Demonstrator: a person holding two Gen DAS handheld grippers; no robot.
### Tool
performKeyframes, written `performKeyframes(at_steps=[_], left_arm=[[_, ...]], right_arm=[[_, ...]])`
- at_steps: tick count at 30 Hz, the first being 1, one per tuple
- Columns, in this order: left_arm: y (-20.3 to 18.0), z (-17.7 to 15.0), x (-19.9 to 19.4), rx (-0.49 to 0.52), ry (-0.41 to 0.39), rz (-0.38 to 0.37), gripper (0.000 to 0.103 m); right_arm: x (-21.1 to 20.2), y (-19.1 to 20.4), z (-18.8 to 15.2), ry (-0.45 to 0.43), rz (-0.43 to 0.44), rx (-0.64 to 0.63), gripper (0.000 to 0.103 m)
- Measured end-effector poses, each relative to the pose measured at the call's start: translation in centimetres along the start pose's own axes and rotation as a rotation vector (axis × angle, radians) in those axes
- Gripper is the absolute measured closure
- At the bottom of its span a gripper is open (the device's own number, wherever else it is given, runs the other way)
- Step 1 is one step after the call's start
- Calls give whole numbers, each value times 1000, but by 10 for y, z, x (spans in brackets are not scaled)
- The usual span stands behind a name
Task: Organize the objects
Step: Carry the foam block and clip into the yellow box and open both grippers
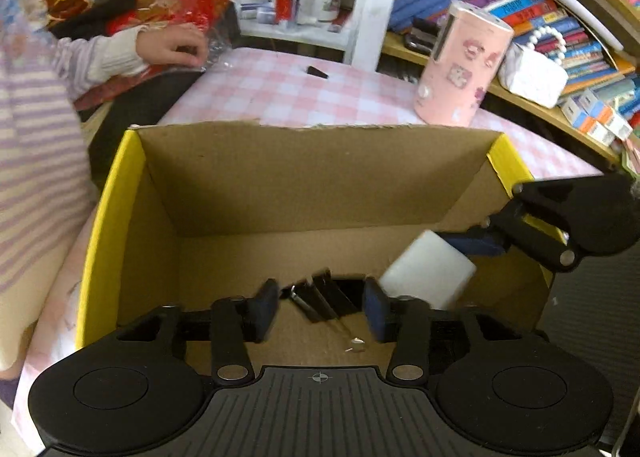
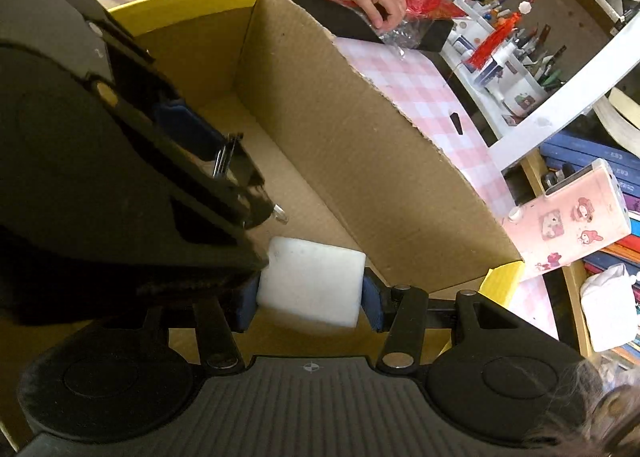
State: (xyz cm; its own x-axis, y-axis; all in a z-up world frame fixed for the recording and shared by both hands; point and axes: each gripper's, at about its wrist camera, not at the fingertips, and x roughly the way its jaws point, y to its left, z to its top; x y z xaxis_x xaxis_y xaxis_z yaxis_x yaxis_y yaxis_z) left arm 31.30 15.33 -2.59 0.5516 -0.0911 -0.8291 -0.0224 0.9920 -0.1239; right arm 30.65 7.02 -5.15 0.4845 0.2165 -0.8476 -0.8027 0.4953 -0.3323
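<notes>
Right wrist view: my right gripper clamps the white block over the box; my left gripper, spread wide at nine o'clock, could knock it loose.

A white foam block sits squeezed between my right gripper's pads, just above the floor of the cardboard box. A black binder clip lies between my left gripper's parted fingers.
</notes>
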Motion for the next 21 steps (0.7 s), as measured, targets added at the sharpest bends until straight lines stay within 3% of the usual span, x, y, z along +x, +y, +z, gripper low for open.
performKeyframes(at_steps=[3, 4, 10, 15, 21], left_arm=[[-3, 1, -11, 24, -51, 20, 28], [-3, 2, -17, 31, -68, 13, 26], [-13, -10, -81, 90, -216, -79, 22], [-28, -42, -138, 103, -328, -175, 17], [-37, -94, -179, 118, -412, -147, 14]], right_arm=[[-10, 3, -3, -36, -20, 0, 40], [-15, 4, -5, -59, -32, -2, 39], [-80, -3, -24, -192, -81, 126, 40], [-144, 5, -52, -319, -127, 283, 37], [-181, 33, -86, -328, -179, 430, 37]])
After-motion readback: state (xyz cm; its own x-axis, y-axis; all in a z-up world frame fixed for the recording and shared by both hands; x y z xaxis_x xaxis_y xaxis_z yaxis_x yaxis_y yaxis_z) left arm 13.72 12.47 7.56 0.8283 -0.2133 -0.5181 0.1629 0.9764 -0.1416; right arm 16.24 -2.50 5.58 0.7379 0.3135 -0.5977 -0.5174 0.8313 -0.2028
